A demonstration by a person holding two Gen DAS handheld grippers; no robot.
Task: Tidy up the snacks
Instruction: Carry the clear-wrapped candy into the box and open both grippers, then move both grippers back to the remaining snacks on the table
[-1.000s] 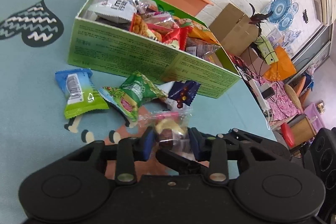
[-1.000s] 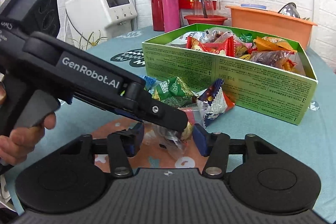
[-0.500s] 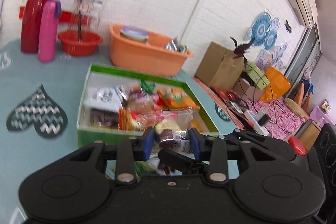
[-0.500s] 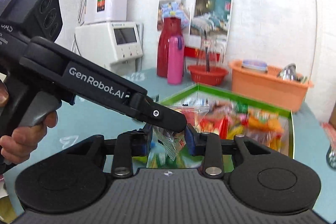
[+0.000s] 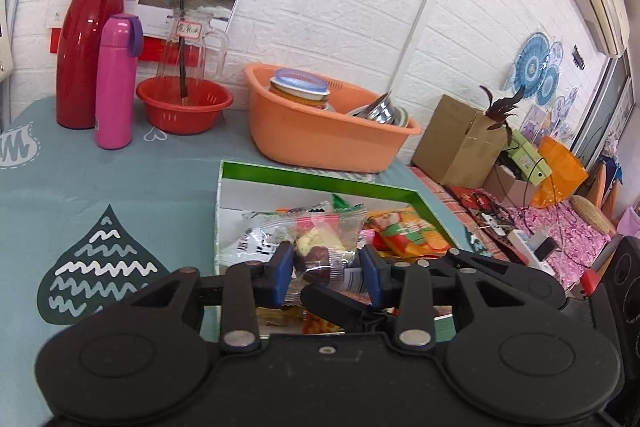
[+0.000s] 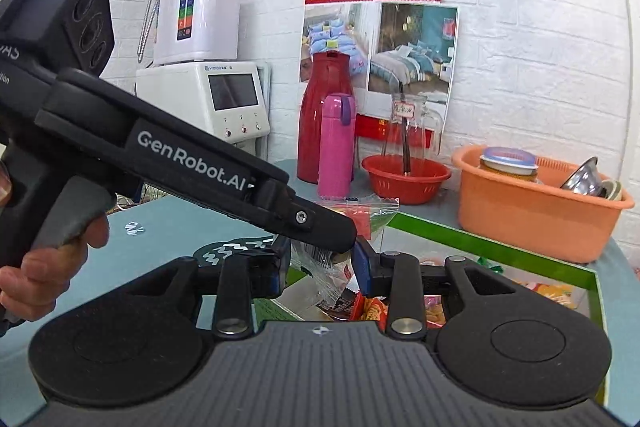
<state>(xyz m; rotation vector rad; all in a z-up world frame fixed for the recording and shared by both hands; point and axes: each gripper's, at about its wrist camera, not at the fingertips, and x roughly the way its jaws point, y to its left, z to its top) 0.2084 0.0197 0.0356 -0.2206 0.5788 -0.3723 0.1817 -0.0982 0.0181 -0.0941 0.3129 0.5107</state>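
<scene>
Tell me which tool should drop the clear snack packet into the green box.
Left. The left tool clamps the clear snack packet across its filled body, directly over the open green box. The right tool, whose jaws have just been closing, only pinches the wrapper's crinkled end.

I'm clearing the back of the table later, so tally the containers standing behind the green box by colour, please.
Red: 2, the tall red flask and the red bowl
Pink: 1, the pink bottle
Orange: 1, the orange basin
Clear: 1, the glass jug in the red bowl
Total: 5
</scene>
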